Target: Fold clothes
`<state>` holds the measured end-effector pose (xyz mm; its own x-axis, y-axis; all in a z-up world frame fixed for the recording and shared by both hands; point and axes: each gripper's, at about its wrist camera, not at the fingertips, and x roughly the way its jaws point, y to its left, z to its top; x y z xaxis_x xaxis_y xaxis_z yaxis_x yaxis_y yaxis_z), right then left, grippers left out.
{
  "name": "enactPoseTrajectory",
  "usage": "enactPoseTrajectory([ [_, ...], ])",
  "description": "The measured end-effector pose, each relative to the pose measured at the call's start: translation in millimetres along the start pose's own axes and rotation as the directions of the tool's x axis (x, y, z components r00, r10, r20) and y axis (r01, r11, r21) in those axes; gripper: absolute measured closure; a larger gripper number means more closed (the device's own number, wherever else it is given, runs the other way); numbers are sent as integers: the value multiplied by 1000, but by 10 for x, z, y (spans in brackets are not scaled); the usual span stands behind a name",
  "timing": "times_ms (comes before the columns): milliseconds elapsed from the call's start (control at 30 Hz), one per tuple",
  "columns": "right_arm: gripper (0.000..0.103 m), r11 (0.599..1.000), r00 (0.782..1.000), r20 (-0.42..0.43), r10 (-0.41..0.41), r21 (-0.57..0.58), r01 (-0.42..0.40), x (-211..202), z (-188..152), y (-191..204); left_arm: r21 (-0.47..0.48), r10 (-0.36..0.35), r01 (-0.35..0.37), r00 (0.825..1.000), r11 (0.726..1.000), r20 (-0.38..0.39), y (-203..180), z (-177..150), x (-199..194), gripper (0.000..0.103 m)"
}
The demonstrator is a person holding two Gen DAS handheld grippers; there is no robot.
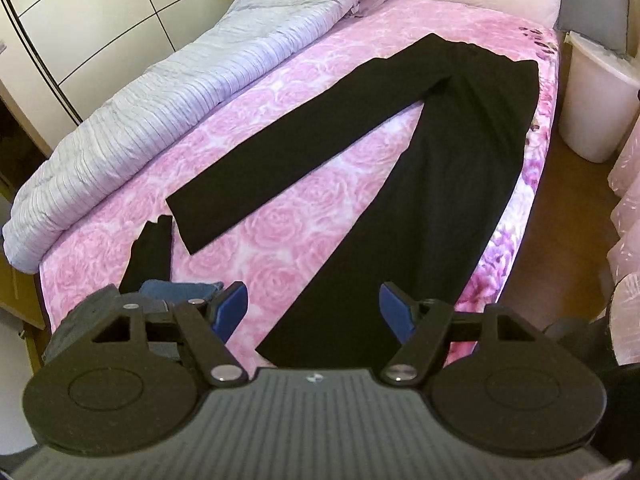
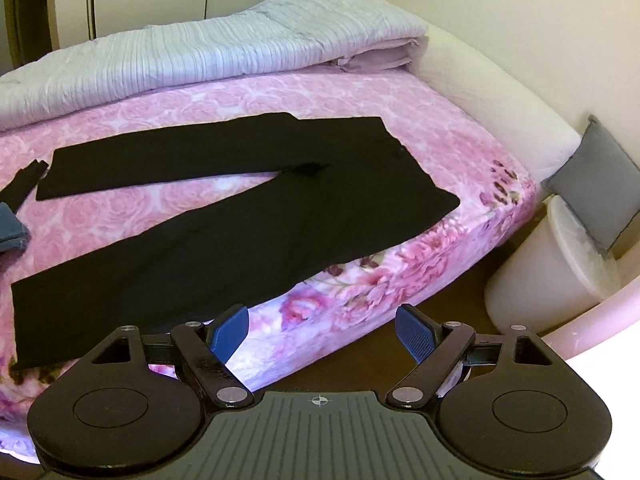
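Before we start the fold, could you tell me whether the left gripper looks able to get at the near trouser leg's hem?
Probably yes: the left gripper is open and empty, above the black trousers, with nothing between.

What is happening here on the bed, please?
A person is holding two tongs above a bed to fold clothes. A pair of black trousers lies flat on the pink floral sheet, legs spread apart in a V, not yet folded. The left tongs and the right tongs are both open and empty, held above the near edge of the bed. A small dark garment and something blue lie near the trouser hems. A rolled quilt sits along the far side.
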<state>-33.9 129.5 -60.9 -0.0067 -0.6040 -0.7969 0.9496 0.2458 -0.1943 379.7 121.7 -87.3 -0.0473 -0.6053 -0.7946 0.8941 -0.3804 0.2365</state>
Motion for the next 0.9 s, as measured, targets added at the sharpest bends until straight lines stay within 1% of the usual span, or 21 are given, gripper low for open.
enactPoseTrajectory([
  [200,19,1000,1000,-2,14,-12,-14,26,-25,-12,3,2,-2,1000,1000,-9,-55,-47,-14,34],
  [367,19,1000,1000,-4,15,-8,-15,34,-68,-48,30,3,-3,1000,1000,-8,-136,-72,9,34],
  [433,19,1000,1000,-3,4,-9,-4,35,-100,-62,57,1,0,1000,998,-10,-178,-97,41,34],
  [500,19,999,1000,7,-30,-24,30,39,-152,-73,110,6,-5,1000,994,-9,-243,-148,85,34],
  [600,19,997,999,9,-52,-61,53,100,-242,-94,219,25,-21,1000,975,-14,-387,-259,168,34],
  [700,19,993,999,-26,-48,-113,45,276,-295,-148,314,30,-26,1000,949,-8,-553,-395,239,34],
  [767,19,987,998,-42,-46,-157,39,412,-302,-190,358,22,-20,1000,933,0,-674,-491,297,34],
  [833,19,977,999,-37,-40,-212,31,558,-279,-241,400,16,-16,1000,916,5,-808,-582,381,35],
  [900,19,958,999,-27,-21,-286,13,739,-240,-290,429,25,-17,1000,903,-12,-978,-665,508,37],
])
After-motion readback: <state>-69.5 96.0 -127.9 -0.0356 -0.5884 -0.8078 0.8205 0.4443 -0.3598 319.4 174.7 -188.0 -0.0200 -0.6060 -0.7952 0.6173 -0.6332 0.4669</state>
